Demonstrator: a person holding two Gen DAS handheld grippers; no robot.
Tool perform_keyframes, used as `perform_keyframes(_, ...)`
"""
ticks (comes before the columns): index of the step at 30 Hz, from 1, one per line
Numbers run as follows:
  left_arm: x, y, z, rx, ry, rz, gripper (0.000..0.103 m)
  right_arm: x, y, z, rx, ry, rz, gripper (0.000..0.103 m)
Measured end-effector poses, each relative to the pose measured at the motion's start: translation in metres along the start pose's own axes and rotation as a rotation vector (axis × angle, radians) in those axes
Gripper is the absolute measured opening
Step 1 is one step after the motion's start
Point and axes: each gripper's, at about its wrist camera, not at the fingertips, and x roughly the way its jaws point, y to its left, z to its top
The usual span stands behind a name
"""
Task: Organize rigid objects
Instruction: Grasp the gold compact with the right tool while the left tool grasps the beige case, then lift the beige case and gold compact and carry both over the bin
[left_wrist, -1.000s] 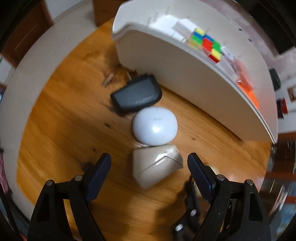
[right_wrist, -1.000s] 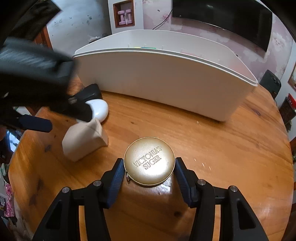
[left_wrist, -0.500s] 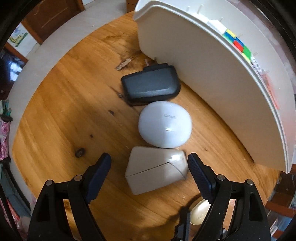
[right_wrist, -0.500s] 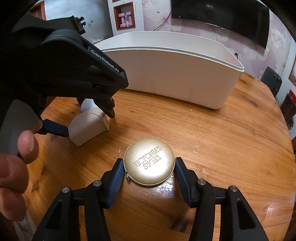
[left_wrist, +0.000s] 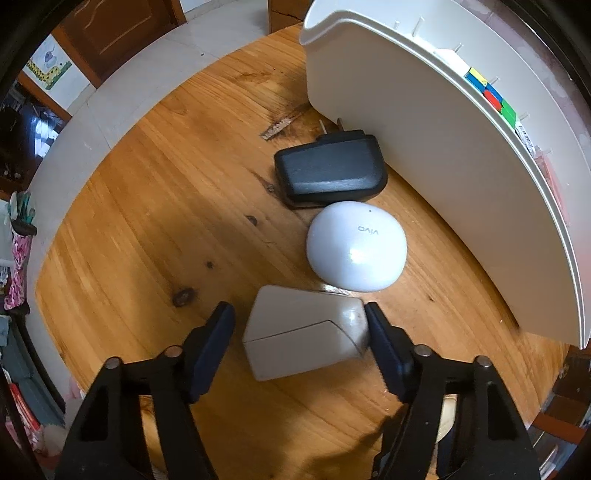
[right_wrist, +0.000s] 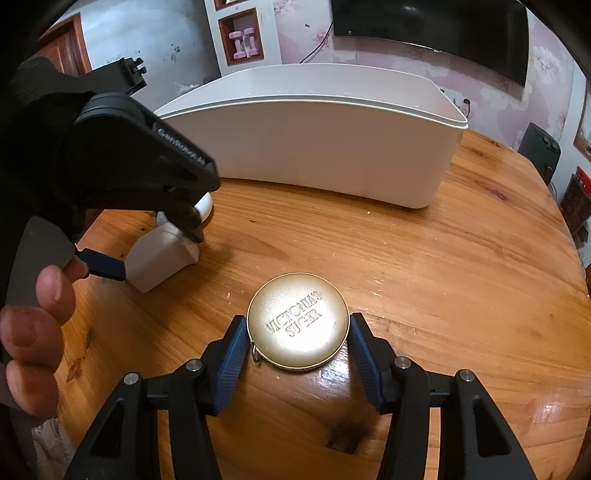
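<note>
Spreading across both views, the round wooden table (left_wrist: 155, 206) carries everything. A long white bin (right_wrist: 314, 147) stands on it at the far side, and in the left wrist view a colourful puzzle cube (left_wrist: 491, 96) shows just over its rim. Beside the bin's wall lies a black plug adapter (left_wrist: 328, 170), with a white rounded case (left_wrist: 356, 247) just beside it and a beige wedge-shaped box (left_wrist: 303, 328) next to that. The left gripper (left_wrist: 299, 332) points down over the beige box; its jaws have just been closing with the box between them, the right pad touching the box's end while a gap remains at the left pad. A hand (right_wrist: 33, 325) holds that gripper. The right gripper (right_wrist: 297, 345) is clamped on a round gold tin (right_wrist: 297, 321), which rests on the table nearer the camera, well apart from the bin.
</note>
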Motion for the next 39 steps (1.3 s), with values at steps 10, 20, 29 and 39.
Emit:
perform_keyframes(10,0.005,0.014,-0.007,0.112,-0.006,-0.034,0.066,-0.004,-0.001,-0.002,-0.004,0.001,-0.013,0.055)
perform_keyframes(20,0.002,0.032,-0.024,0.271,-0.019,-0.058,0.066,-0.007,0.006,-0.007,0.003,0.020,-0.035,0.055)
perform_keyframes(29,-0.031,0.040,-0.028,0.400,-0.121,-0.107,0.067,-0.023,0.003,0.005,0.050,0.021,-0.039,0.055)
perform_keyframes(39,-0.109,0.043,-0.021,0.526,-0.282,-0.151,0.067,-0.086,0.007,0.057,0.049,-0.094,-0.072,0.055)
